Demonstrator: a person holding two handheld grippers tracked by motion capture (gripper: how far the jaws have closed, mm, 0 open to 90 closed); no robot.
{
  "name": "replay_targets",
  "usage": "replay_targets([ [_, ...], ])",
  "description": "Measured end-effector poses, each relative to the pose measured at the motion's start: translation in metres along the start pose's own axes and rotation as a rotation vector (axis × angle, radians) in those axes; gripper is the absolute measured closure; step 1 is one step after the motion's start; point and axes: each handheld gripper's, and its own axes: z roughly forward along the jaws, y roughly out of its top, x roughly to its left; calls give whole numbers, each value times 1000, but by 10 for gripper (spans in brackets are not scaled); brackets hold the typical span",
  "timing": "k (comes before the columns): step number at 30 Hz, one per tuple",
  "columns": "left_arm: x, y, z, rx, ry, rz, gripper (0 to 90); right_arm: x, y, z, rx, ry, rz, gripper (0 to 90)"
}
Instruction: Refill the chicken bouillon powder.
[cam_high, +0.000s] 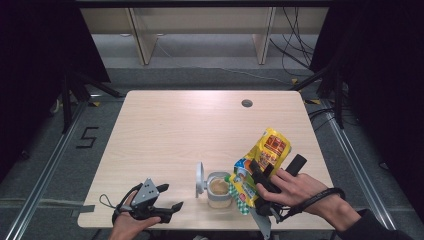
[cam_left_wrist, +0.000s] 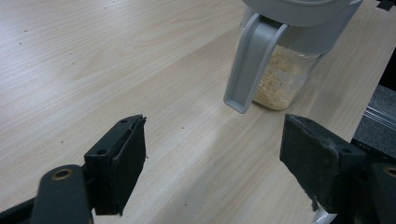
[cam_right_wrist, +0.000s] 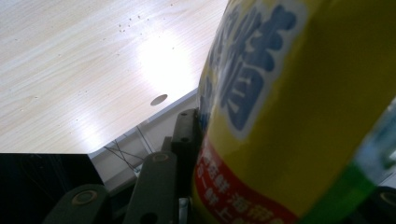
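We see bright light from above on the table (cam_high: 175, 130), while the room around it is very dark. A white shine glares on the wood in the right gripper view. The yellow bag (cam_right_wrist: 299, 107) looks blurry up close.

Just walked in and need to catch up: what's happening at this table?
A person is working with a gripper in each hand. The right gripper is shut on a yellow pouch, tilted with its lower end over an open clear jar of tan granules, its grey lid flipped up. It looks like refilling the jar. The left gripper rests open near the table's front edge, holding nothing.
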Motion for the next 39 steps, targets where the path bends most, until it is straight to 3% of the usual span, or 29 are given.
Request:
replay_targets([
  [17,0,0,0,-3,0,-2,219,0,1,1,-10,4,-2,699],
  [19,-1,0,1,-15,-2,-19,219,1,1,1,1,1,-1,699],
  [31,-1,0,1,-15,-1,-17,219,1,2,1,-5,5,-4,701],
  [33,0,0,0,-2,0,0,219,1,2,1,-8,4,0,702],
  [37,-1,0,1,-15,-1,-18,219,1,2,1,-1,3,-3,702],
  [39,0,0,0,-5,0,-3,219,1,1,1,0,2,-6,702],
])
